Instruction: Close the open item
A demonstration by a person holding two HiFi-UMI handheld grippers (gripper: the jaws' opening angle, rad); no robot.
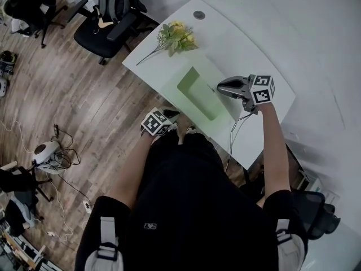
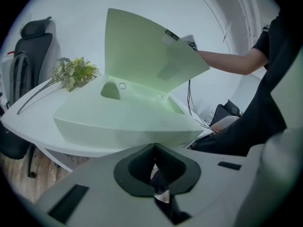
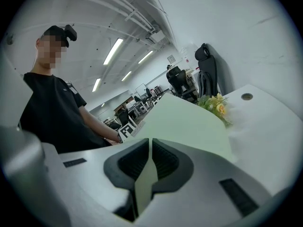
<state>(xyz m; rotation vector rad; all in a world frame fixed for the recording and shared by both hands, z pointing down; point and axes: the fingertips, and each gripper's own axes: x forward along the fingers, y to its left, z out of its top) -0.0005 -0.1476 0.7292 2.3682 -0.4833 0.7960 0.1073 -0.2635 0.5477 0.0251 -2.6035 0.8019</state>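
Note:
A pale green case (image 1: 197,92) lies open on the white table (image 1: 265,134), its tray (image 2: 118,122) flat and its lid (image 2: 142,46) raised at a slant. My right gripper (image 1: 221,88) is shut on the lid's free edge, and the thin green lid (image 3: 189,122) runs between its jaws (image 3: 150,143). My left gripper (image 1: 169,116) hangs at the table's near edge, short of the case and apart from it. Its jaws (image 2: 154,148) are shut with nothing between them.
A bunch of yellow artificial flowers (image 1: 177,37) lies on the table beyond the case, near a round cable hole (image 1: 199,14). A black office chair (image 1: 104,30) stands at the table's far left. Cables (image 1: 234,134) hang over the near edge by my legs.

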